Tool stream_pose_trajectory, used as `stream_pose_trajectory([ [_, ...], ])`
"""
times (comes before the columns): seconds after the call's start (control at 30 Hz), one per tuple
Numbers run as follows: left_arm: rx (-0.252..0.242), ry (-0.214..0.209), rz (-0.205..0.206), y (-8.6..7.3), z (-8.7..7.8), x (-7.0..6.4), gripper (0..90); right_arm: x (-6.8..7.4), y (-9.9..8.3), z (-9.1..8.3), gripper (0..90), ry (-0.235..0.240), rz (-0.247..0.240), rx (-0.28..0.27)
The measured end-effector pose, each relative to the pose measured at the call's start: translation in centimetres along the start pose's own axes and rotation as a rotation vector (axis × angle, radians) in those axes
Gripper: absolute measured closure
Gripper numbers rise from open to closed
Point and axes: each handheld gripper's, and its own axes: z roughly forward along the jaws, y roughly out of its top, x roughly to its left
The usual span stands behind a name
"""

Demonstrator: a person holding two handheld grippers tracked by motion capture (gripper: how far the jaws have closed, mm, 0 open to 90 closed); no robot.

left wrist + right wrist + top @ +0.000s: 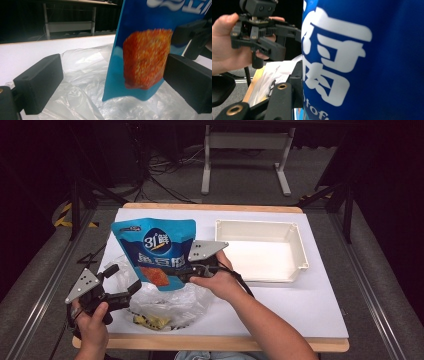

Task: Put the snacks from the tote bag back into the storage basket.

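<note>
The right gripper (pixel 176 271) is clamped on the lower part of a blue snack pouch (pixel 155 245), holding it upright in the air above a crumpled clear plastic bag (pixel 165 302) that lies near the front left corner of the white table (pixel 320 305). In the left gripper view the pouch's bottom edge (pixel 127 96) hangs free just over the plastic. The left gripper (pixel 124 282) is spread wide, grasping nothing, beside the bag's left side, and in its own view the pouch hangs between its pads (pixel 40 82) without clearly touching either one. The main risk, as I judge it, is the grip itself: the pouch is pinched low, so its tall upper half could flop over or the slick film could slide out of the jaws, dropping it back onto the bag or toward the table's front edge. How much of the pouch sits inside the right jaws is hard to tell, since the right gripper view is too close on the printed face (pixel 362 60). A second risk is the loose plastic catching the pouch's bottom corner and being dragged along if the pouch heads for the empty white bin (pixel 300 247) at the table's back right. A yellow wrapper (pixel 150 321) lies by the front edge under the bag.
</note>
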Motion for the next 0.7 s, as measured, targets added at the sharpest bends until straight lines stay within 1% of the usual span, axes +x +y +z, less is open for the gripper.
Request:
stream_pose_trajectory([
  [0.1,-0.003,-0.001,-0.002,0.0,0.0,0.0,3.4,-0.2,0.9,-0.4,54.9,-0.002,0.007,0.003],
  [0.17,-0.003,-0.001,-0.002,0.0,0.0,0.0,3.4,-0.3,1.4,-0.7,54.9,-0.007,-0.008,0.005],
  [0.37,-0.004,0.000,-0.001,0.0,0.0,0.0,3.4,-0.6,2.7,-1.4,54.8,-0.014,-0.016,0.002],
  [0.5,-0.004,0.001,-0.001,0.0,0.0,0.0,3.5,-0.8,3.1,-1.8,54.7,-0.014,-0.028,-0.010],
  [0.53,0.000,0.001,-0.002,0.0,0.0,0.0,3.5,-0.9,3.3,-2.0,54.7,-0.013,-0.023,-0.017],
  [0.7,0.004,0.000,0.001,0.0,0.0,0.0,3.5,-1.3,3.9,-2.7,54.7,-0.024,-0.030,-0.020],
])
